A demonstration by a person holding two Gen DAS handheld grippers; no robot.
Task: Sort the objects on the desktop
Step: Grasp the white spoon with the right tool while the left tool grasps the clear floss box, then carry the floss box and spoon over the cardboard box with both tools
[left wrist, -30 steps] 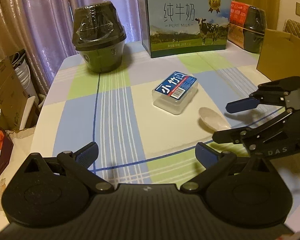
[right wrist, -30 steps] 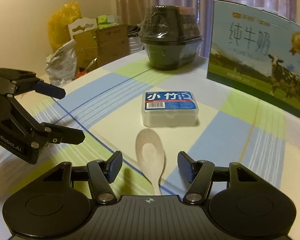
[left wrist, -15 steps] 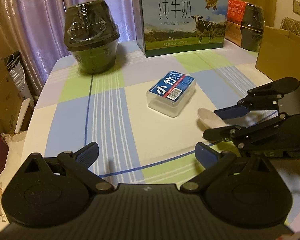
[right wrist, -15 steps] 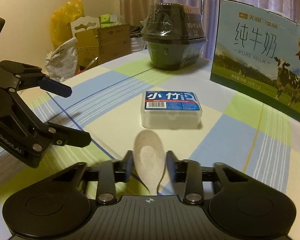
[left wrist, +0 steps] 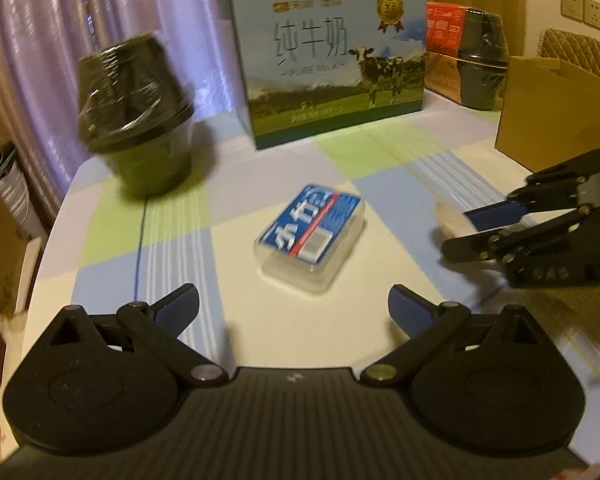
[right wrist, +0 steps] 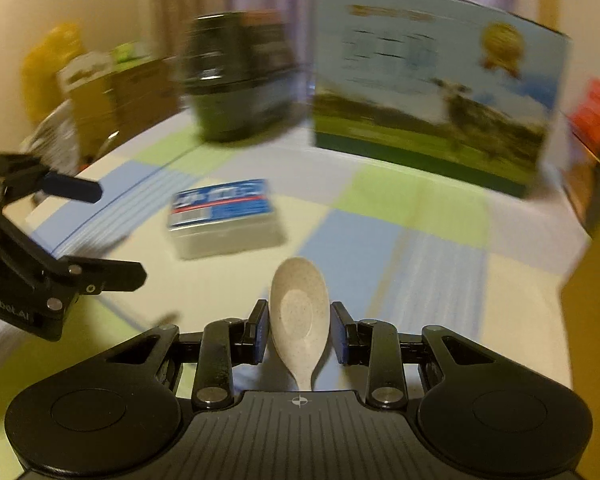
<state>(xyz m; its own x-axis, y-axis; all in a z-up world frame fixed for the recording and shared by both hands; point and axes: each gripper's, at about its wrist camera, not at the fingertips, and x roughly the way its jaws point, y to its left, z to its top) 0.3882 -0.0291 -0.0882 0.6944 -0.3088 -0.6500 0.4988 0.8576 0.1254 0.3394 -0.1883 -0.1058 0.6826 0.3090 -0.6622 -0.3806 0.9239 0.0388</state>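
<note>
Motion-blurred in the right wrist view: milk carton (right wrist: 432, 92) lettering unreadable. Spoon (right wrist: 300, 320) handle end hidden under the hand-held gripper body.

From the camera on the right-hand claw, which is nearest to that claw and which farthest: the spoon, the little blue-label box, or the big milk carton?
1. Spoon: clamped in the right gripper.
2. Blue-label box: ahead on the cloth, a little left.
3. Milk carton: standing at the back, to the right.
</note>
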